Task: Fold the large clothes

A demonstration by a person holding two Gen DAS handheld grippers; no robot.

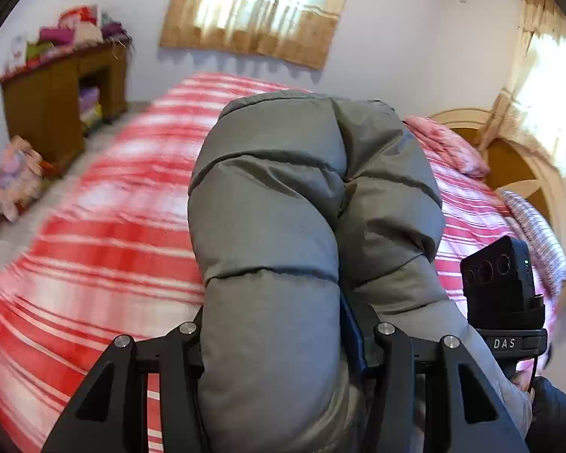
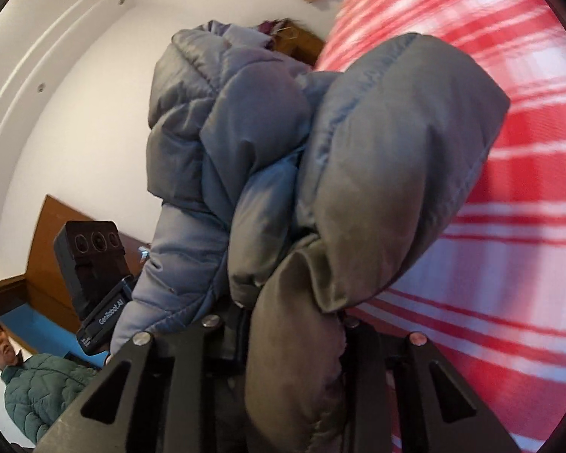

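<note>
Item: grey quilted puffer jacket point(image 1: 313, 204), bulky, padded in horizontal channels, bunched into thick rolls and lifted clear of the bed, held between both tools. Left black two-finger gripper point(image 1: 279, 339): clamped on a fat fold of the grey padding, which fills the gap between its fingers and bulges forward over them; a strip of blue pad shows against the cloth at the inner side of the right-hand finger. Right black two-finger gripper point(image 2: 294, 336): likewise closed on the jacket, a brownish-grey roll of fabric squeezed between its fingers, the rest of the garment piled above and to the left in blue-grey folds. Each wrist view shows the other tool's black camera block beside the jacket, low right in the left view and low left in the right view. Beneath: bed with red-and-white striped cover point(image 1: 105, 226), blurred. At the head end, a pink patterned pillow point(image 1: 449, 143) and a finely striped pillow point(image 1: 536, 234) against an arched wooden headboard point(image 1: 517, 166). Far left, a brown wooden cabinet point(image 1: 49, 105) with folded coloured cloths stacked on top. Windows with tan curtains point(image 1: 253, 11) on the white wall. In the right view, lower left, a person in a green quilted jacket point(image 2: 45, 389).
</note>
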